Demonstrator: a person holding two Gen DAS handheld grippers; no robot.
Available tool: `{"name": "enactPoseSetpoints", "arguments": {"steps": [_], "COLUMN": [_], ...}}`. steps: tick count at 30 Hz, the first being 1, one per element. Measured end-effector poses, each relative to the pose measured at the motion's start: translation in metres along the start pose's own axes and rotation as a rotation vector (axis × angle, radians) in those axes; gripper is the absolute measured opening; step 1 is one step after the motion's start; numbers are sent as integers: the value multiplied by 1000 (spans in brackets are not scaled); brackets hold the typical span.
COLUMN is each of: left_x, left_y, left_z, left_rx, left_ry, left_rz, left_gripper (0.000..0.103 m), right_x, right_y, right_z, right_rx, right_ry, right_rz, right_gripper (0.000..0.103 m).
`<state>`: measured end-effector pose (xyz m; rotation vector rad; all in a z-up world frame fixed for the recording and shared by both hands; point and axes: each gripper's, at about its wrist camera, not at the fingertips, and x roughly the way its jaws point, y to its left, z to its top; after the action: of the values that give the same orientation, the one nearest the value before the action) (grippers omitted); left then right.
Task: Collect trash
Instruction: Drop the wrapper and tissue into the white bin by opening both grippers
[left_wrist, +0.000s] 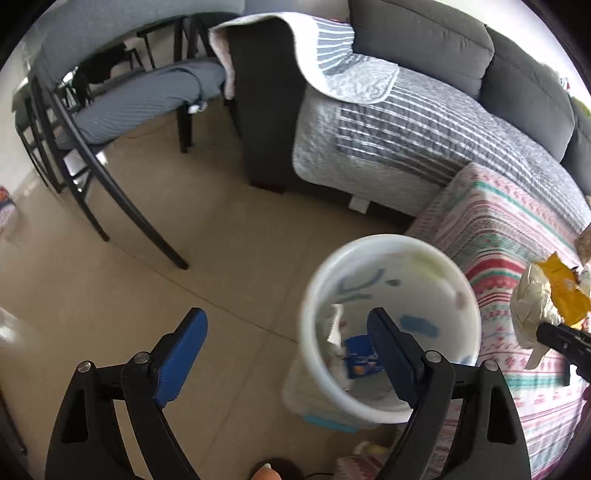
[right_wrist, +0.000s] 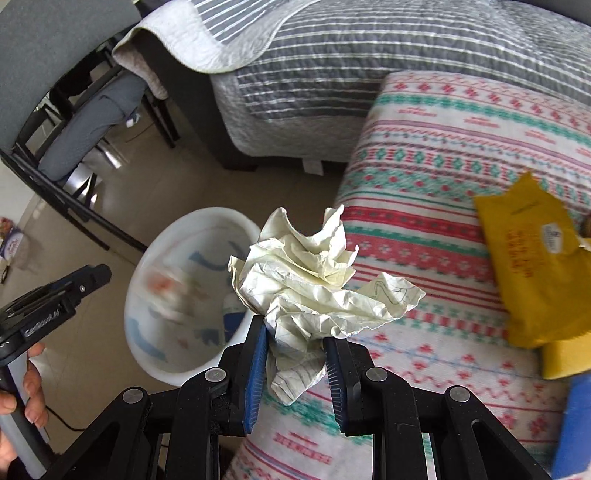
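A grey sofa draped in a striped quilt (right_wrist: 369, 55) is backing a patterned pink-and-green blanket (right_wrist: 461, 155), where a yellow padded envelope (right_wrist: 532, 258) is lying. Beside the blanket, a white round plastic bin (left_wrist: 391, 332) is standing on the tiled floor. The left gripper (left_wrist: 286, 332) is hanging wide open over the bin's near rim. The right gripper (right_wrist: 295, 332) is pinching a crumpled cream paper wad (right_wrist: 314, 284), holding it above the blanket's edge, just beside the bin.

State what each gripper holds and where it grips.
The right gripper pinches the crumpled paper by its lower end. The left gripper is open and holds nothing.
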<state>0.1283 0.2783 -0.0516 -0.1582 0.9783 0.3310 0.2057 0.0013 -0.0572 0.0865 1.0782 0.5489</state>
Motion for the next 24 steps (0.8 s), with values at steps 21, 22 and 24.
{"name": "enactPoseSetpoints", "arguments": {"steps": [21, 22, 24], "left_x": [1, 0, -1], "left_y": [33, 33, 31], "left_z": [-15, -15, -17], "left_rx": [35, 39, 51], "left_ry": [23, 19, 17], "left_rz": [16, 14, 22], "left_gripper": [90, 90, 94], "right_x": [49, 49, 51], "right_y": [47, 48, 48], "right_z": [7, 7, 8], "right_rx": [-67, -68, -73], "right_ry": [4, 0, -6], "right_rz": [70, 76, 85], "right_gripper": [31, 31, 35]}}
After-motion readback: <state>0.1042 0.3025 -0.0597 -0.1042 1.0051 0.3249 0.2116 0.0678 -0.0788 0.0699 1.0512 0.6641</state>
